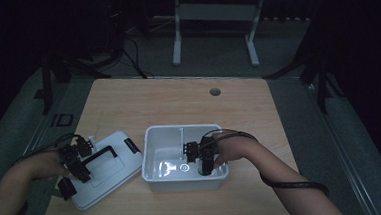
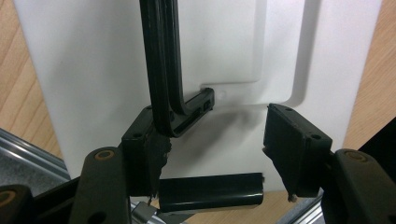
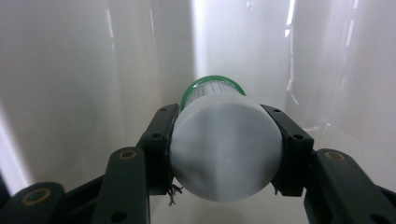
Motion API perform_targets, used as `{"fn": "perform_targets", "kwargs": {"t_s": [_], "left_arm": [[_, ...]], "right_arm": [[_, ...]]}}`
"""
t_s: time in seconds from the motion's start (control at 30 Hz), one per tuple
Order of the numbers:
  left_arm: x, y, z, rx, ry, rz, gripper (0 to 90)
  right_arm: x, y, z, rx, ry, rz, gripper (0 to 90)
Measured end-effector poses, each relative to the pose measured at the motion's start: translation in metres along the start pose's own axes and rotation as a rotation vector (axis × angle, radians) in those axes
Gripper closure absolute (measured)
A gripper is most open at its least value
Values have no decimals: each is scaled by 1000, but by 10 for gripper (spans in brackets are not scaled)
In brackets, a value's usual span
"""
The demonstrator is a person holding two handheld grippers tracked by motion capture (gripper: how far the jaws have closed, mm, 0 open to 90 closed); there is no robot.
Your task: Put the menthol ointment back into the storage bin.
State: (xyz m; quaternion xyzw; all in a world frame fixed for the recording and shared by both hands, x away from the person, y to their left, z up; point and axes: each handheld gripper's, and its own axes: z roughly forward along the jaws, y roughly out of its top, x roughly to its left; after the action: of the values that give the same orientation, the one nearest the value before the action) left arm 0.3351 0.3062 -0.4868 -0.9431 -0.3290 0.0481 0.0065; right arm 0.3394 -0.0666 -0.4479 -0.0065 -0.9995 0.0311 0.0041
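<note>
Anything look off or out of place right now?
Nothing stands out. The white plastic lid with black handle lies flat beside the white plastic bin, and the right gripper holds a white-capped bottle squarely inside the bin.

We can't read any text, label, brand or number in any view. High view is too dim: the white bin (image 1: 153, 140), its lid (image 1: 114, 164) and the desk (image 1: 178, 100) show no print we can make out. A pale round mark on the bin floor (image 1: 183, 167) is too small to read. The white-capped container (image 3: 226, 144) shows a blank cap face, no lettering.
</note>
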Motion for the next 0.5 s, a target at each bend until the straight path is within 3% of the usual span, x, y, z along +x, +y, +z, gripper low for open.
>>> {"fn": "perform_targets", "kwargs": {"t_s": [0.37,0.5], "left_arm": [[1,-3,1,-2,-3,-3,395],[1,-4,2,-1,-4,-4,395]], "right_arm": [[-2,11,22,52,12,0,501],[-4,13,27,45,26,7,500]]}}
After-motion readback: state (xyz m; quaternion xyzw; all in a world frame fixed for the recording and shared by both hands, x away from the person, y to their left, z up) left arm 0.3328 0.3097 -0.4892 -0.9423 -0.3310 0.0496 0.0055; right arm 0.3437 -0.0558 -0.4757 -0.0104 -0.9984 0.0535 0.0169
